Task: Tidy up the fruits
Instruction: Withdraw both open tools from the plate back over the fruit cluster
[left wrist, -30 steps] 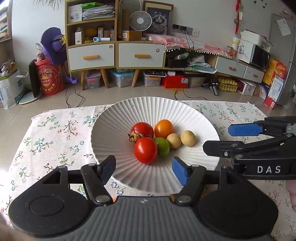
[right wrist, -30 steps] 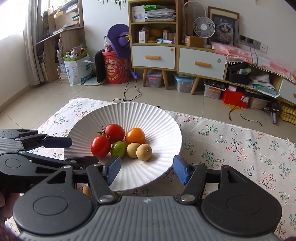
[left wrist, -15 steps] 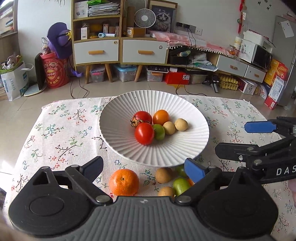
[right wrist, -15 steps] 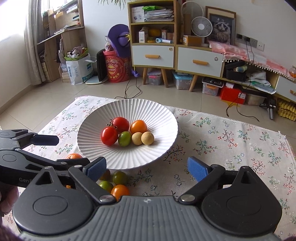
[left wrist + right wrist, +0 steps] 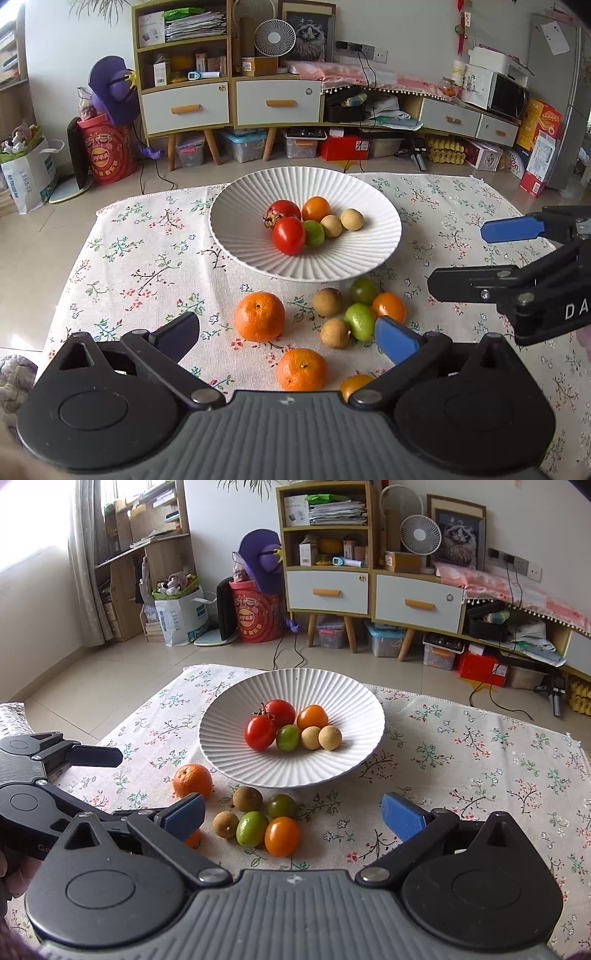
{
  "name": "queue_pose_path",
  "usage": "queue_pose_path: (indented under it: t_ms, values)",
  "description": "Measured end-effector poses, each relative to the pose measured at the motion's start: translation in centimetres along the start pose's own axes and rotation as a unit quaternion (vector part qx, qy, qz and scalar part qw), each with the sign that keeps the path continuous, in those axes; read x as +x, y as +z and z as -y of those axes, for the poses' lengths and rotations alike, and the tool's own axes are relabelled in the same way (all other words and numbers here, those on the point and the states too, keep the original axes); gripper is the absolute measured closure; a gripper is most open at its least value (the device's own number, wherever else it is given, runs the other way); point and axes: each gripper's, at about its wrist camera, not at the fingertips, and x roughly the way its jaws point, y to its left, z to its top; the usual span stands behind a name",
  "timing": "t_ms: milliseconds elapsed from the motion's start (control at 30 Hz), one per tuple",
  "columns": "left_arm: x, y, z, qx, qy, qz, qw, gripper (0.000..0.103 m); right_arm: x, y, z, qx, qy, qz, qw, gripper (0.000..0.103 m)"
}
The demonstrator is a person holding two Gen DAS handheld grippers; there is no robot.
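Floral tablecloth on the desk; white ribbed plate at far centre holding six small fruits; two mandarins and small loose fruits on the cloth just near of it; left tool and right tool both released, grasping nothing
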Motion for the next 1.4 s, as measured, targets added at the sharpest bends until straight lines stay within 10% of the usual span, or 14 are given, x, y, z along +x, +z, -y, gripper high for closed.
queue_pose_path:
  t_ms: [1400]
  values:
    - [0.6, -7.7, -2.3, 0.017, -0.010, -0.042, 0.9989, 0.004, 2.0, -5.4, -3.6, -0.064, 0.032, -0.049, 0.996, 0.003]
